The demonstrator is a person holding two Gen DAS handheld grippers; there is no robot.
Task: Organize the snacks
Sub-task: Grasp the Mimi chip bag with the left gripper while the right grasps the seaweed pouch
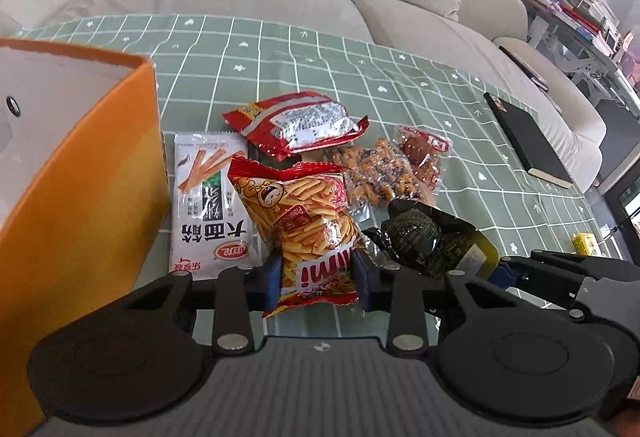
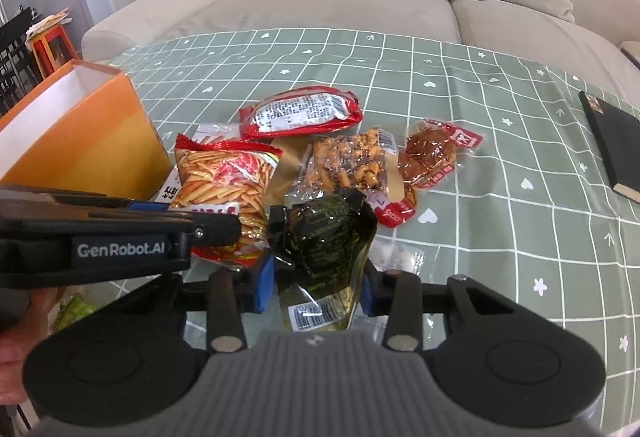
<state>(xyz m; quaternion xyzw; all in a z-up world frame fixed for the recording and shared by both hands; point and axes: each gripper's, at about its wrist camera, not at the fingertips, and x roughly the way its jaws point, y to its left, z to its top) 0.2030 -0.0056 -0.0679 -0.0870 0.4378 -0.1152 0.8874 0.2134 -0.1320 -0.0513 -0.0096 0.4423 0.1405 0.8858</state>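
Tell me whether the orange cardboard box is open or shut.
Open. The orange cardboard box has no lid over its top, and its white inner walls show from above. Its floor is hidden, so contents cannot be told.

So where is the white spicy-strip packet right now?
In the left wrist view, the white spicy-strip packet lies flat on the green checked tablecloth, between the orange box on its left and the prawn cracker bag on its right.

From my left wrist view the orange box (image 1: 80, 165) runs off the left edge; the white noodle-stick packet (image 2: 170, 191) is mostly hidden in the right one.
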